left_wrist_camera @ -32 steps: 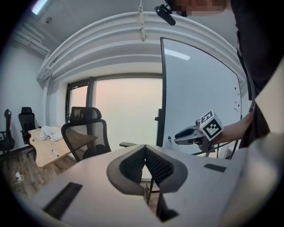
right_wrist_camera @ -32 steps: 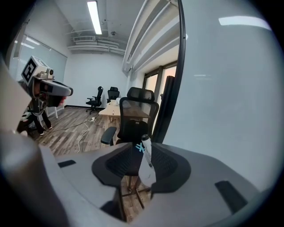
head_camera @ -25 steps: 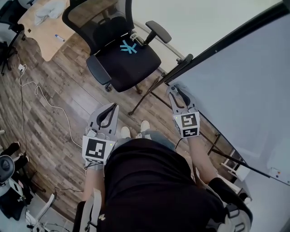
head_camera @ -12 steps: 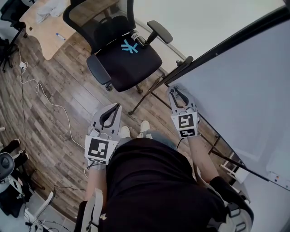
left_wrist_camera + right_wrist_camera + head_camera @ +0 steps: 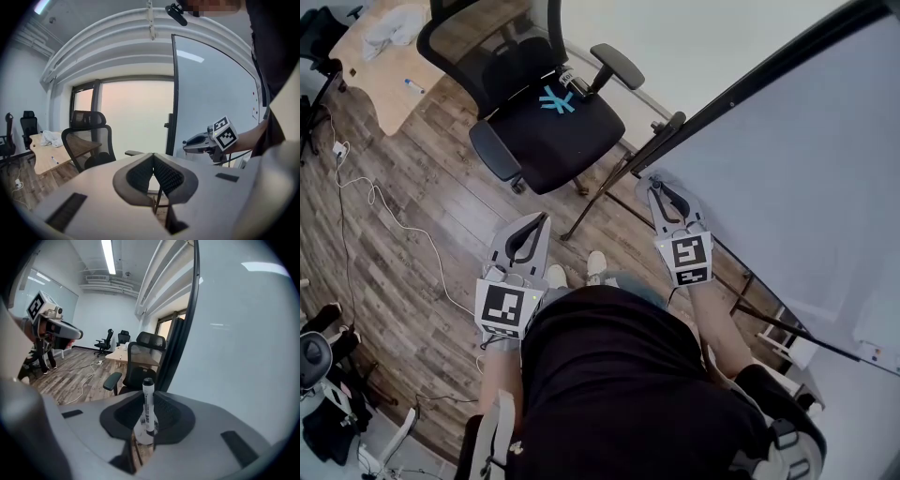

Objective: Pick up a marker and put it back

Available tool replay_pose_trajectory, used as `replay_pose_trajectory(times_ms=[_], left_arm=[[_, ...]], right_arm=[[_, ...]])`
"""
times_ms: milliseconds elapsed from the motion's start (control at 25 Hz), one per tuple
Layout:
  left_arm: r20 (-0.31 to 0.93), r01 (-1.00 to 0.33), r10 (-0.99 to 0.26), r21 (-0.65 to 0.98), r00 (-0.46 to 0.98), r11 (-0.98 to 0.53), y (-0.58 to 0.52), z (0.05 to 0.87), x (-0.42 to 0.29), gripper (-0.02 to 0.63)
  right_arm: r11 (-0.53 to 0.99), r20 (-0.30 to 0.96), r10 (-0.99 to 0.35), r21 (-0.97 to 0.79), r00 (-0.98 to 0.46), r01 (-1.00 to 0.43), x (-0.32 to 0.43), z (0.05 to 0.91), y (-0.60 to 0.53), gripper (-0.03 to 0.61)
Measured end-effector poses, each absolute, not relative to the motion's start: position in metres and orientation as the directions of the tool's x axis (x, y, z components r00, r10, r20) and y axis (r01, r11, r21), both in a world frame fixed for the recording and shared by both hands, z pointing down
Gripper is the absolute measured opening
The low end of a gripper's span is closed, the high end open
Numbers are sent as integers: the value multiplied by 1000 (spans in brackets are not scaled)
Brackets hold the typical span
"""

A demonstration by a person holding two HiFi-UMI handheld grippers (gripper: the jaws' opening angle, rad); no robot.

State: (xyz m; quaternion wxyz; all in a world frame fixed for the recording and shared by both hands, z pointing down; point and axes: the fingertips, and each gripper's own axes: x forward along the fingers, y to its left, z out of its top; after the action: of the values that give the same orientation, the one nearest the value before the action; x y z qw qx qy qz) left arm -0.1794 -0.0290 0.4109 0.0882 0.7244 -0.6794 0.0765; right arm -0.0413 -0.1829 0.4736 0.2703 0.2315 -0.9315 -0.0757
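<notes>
Seen from above, a person stands on a brown wood-plank floor [image 5: 422, 234] with a grey two-jaw tool in each hand. The corner of a pale wooden desk [image 5: 389, 89] sits at the upper left. Just right of it, at top centre, is a black mesh office chair [image 5: 548, 122].

Below the chair, left of centre, the left gripper [image 5: 536, 223] points up the frame. Its jaws are pressed together with nothing between them.

Right of centre, the right gripper [image 5: 654, 187] has its tips at the dark-framed lower edge of a large white whiteboard [image 5: 797, 169], which fills the right side. In the right gripper view, a white marker with a black cap [image 5: 148, 404] stands in the middle of the frame between the dark ribbed pads. The jaws are closing around it. A gap shows on each side, so the marker does not look gripped yet. The gripper body hides what the marker rests on.

This appears to be the grasp that starts the pick-up. The next move calls for closing until both pads bear squarely on the round barrel, then lifting it away from the board.

No cup, box or tray is visible. I cannot tell whether a ledge on the board holds the marker.
</notes>
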Motion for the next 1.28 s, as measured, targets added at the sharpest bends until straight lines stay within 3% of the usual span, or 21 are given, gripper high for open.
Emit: replay_pose_trajectory(times_ms=[800, 1280], left_arm=[[172, -955, -940, 20, 295, -296, -78, 383, -122, 5], [136, -893, -884, 19, 447, -449, -106, 364, -71, 6]], right_arm=[[780, 213, -625, 131, -751, -612, 40, 334, -174, 77], [665, 186, -743, 99, -643, -740, 120, 315, -154, 77]])
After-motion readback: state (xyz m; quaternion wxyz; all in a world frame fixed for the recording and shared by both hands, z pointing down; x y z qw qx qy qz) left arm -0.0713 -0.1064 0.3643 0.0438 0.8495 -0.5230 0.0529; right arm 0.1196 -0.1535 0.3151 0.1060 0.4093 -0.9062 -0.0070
